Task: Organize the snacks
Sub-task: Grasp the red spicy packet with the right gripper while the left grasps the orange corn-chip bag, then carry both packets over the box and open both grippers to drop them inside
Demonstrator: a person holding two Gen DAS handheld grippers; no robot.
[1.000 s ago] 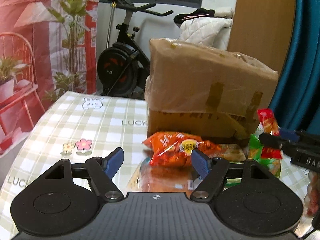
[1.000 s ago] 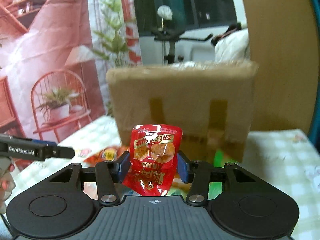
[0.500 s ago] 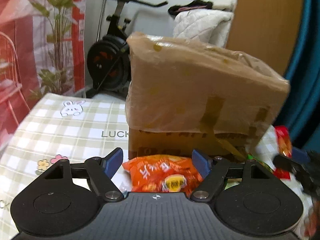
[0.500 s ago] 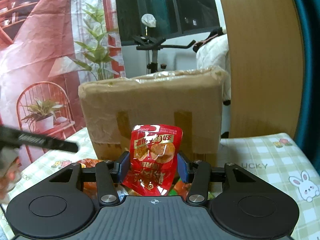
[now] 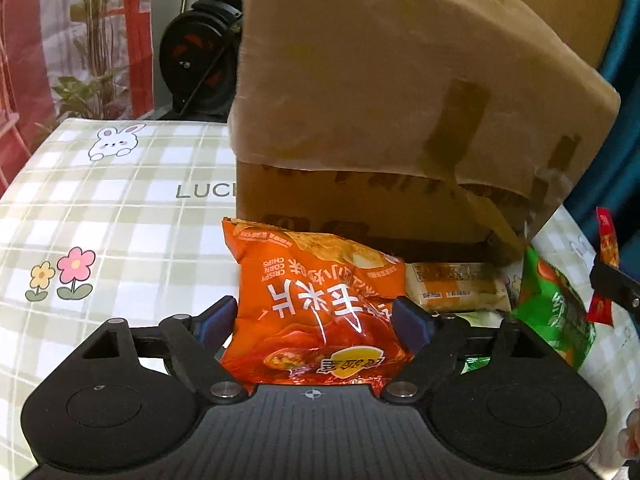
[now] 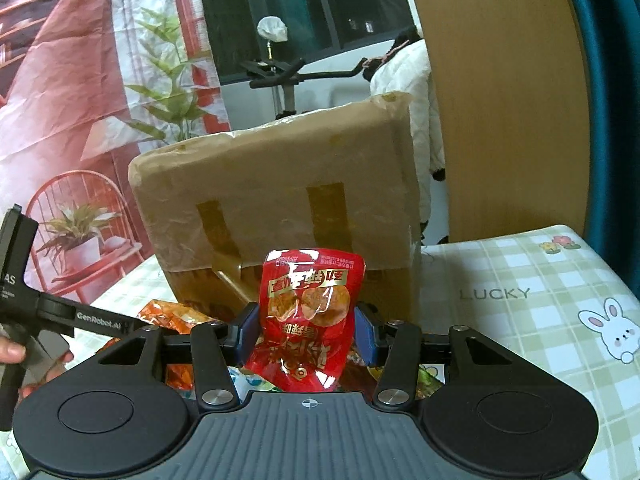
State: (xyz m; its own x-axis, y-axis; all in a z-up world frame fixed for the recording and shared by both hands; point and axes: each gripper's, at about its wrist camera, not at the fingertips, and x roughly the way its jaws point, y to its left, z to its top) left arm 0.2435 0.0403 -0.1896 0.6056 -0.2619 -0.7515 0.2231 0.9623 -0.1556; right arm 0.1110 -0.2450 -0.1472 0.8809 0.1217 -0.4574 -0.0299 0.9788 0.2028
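Orange corn-chip bag (image 5: 316, 308) lies on tabletop (image 5: 120, 208) between the left gripper (image 5: 314, 314) fingers, just widened, ungripped; light, puffy, crushable, slippery film: pinch mid-body gently.

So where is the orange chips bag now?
In the left wrist view the orange chips bag lies on the table between the left gripper's open fingers, just in front of the cardboard box.
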